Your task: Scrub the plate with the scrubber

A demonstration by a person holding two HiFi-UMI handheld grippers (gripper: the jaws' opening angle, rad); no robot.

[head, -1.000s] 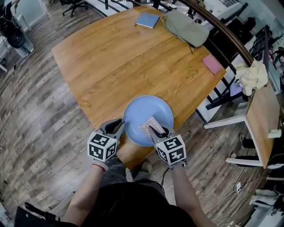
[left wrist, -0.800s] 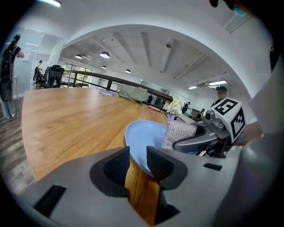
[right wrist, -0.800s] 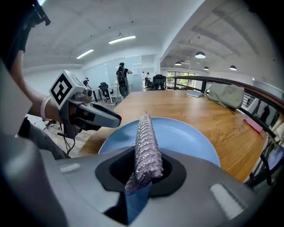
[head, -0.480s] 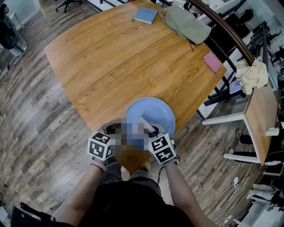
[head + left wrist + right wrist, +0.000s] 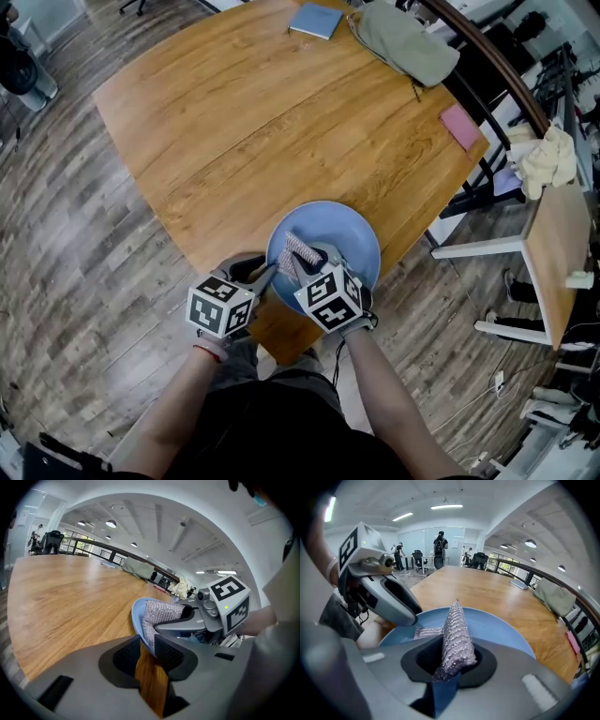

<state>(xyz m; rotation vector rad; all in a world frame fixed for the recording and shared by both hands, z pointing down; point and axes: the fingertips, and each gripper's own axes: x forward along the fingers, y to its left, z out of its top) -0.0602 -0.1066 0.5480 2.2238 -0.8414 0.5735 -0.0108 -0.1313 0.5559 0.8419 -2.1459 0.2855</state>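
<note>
Near edge of the wooden surface (image 5: 234, 122), close in front of the person: blue plate (image 5: 352, 239) lying on the wood, rim close to that edge. Right gripper (image 5: 305, 267) clamped tight on the silvery scrubber (image 5: 296, 251), held on edge over the plate's near half, touching the face or just off it, hard to tell which. Left gripper (image 5: 261, 274) just beside the plate's left rim, jaws just opened and standing wide, the rim at their mouth but not pinched. Judged as mid-scrub, between strokes, with the plate unheld. Next move likely calling for a fresh hold on the rim to steady the plate, then laying the scrubber flat and rubbing across the face; otherwise a risk of the plate sliding so near the edge. Farther off, bare wood through the middle; at the far edge a blue notebook (image 5: 316, 19) and a grey-green bag (image 5: 408, 42); at the right edge a pink pad (image 5: 461, 127). Beyond, plank floor (image 5: 75, 253), a dark railing (image 5: 487, 66), a second table (image 5: 553, 244) with a crumpled cloth (image 5: 547, 159).
</note>
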